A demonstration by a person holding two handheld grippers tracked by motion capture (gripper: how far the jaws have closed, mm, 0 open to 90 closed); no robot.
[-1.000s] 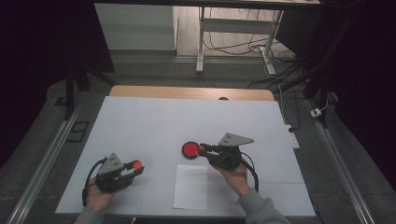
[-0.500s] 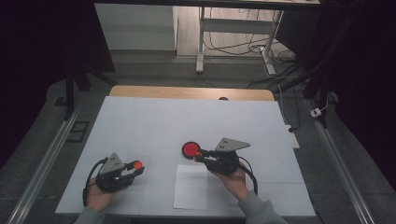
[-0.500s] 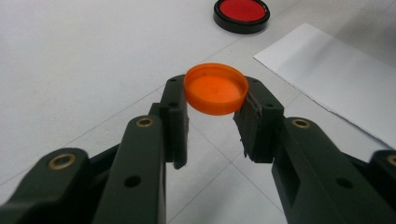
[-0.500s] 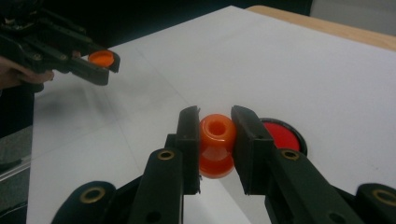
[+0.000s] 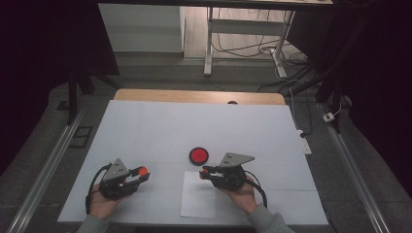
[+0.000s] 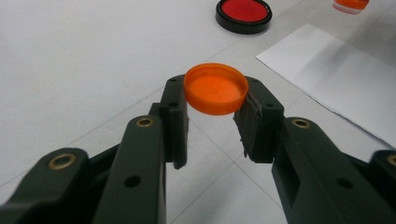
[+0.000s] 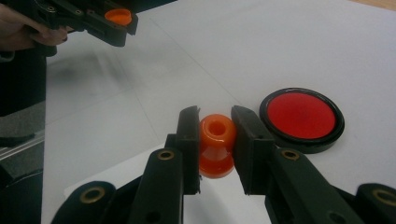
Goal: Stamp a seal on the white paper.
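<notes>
High view has the left claw (image 5: 141, 173) clamped on an orange cap (image 6: 215, 88) near the counter's front edge, while the right claw (image 5: 204, 172) grips what looks like its small orange bottle (image 7: 216, 144), mouth facing the cap.

Smooth, slightly glossy orange plastic on the cap (image 6: 215, 88), pinched between matt black plastic jaws with brass-looking rivets at lower centre of the left gripper view. Same glossy orange plastic on the bottle (image 7: 216, 144) at centre of the right gripper view; beside it a shiny black-rimmed red disc (image 7: 302, 118). Matt white paper (image 5: 200, 194) on a matt pale table (image 5: 160, 126) with a bare wood edge at top.
</notes>
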